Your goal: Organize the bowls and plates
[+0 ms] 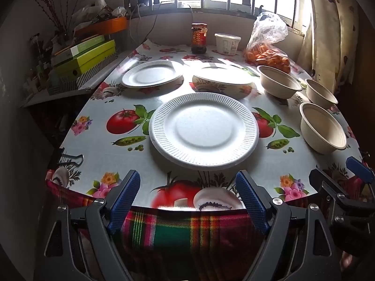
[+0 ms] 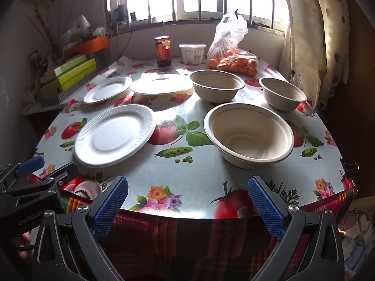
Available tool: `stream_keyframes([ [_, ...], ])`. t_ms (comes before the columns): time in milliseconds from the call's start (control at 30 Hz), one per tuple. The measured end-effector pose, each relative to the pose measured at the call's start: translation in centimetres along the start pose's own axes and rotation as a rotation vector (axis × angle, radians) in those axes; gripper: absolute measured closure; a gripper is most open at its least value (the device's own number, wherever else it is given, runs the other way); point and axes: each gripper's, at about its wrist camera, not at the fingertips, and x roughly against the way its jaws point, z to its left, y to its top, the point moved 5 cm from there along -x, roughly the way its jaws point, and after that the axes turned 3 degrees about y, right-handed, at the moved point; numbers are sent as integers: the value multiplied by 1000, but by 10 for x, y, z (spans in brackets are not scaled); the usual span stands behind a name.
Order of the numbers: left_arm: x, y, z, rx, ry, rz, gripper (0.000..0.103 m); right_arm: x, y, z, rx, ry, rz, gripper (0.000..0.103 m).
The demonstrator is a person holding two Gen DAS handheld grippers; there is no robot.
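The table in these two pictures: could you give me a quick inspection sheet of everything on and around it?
Surface: table under a glossy vegetable-print cloth.
Job's things: near plate, far plate, covered dish; three bowls, all apart, unstacked.
Clutter: sauce jar, white tub, bag of oranges.
Grippers: left gripper and right gripper open, empty, at the near edge.
Cables: a cable hangs below the window.
Surroundings: stacked boxes, curtain.
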Motion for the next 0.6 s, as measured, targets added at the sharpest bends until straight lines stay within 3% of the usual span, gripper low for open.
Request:
stream_keyframes([
  [600, 0, 0, 1, 6, -5, 4, 19, -2, -3, 3, 0, 2, 7, 0],
])
